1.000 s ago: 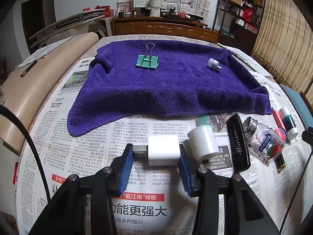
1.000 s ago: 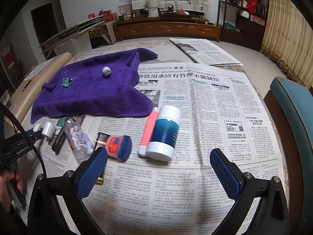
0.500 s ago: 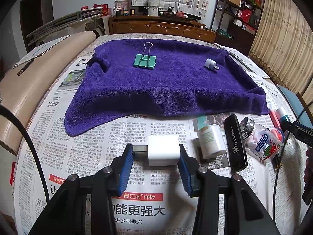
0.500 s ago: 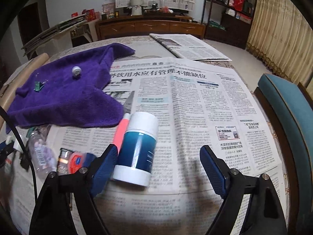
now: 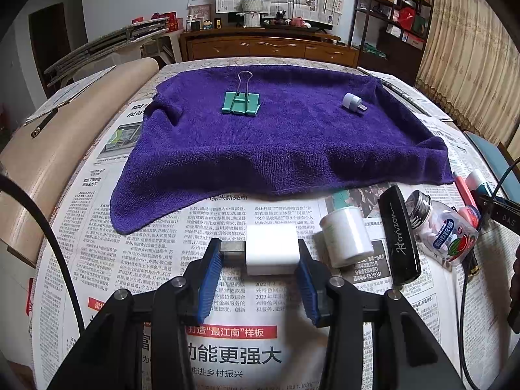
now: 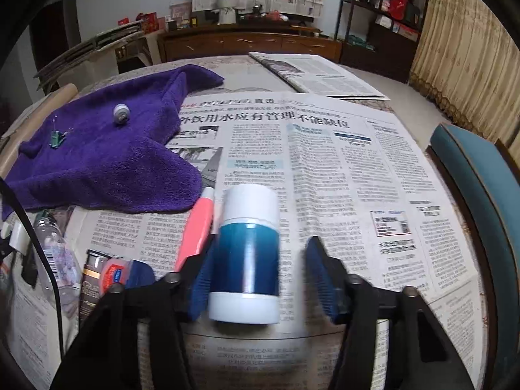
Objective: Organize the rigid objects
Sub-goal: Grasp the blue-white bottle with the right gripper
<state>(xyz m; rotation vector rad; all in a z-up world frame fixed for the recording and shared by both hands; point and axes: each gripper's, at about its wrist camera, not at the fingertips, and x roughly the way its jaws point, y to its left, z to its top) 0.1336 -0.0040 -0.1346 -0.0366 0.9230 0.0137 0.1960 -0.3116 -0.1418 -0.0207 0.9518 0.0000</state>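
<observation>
The left gripper (image 5: 258,271) clamps a white charger block (image 5: 271,249), prongs against its left pad, on the newspaper (image 5: 136,260) near the purple towel (image 5: 276,143). The right gripper (image 6: 260,279) has just been closing around the lying blue-and-white bottle (image 6: 248,253); its right pad stands clear.

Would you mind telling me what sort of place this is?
Probably a home living room: a wooden sideboard along the far wall, curtains on the right, and a cluttered shelf unit.

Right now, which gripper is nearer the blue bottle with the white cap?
Right. The right gripper straddles the blue bottle; the left gripper is shut on the white charger, several objects away.
</observation>
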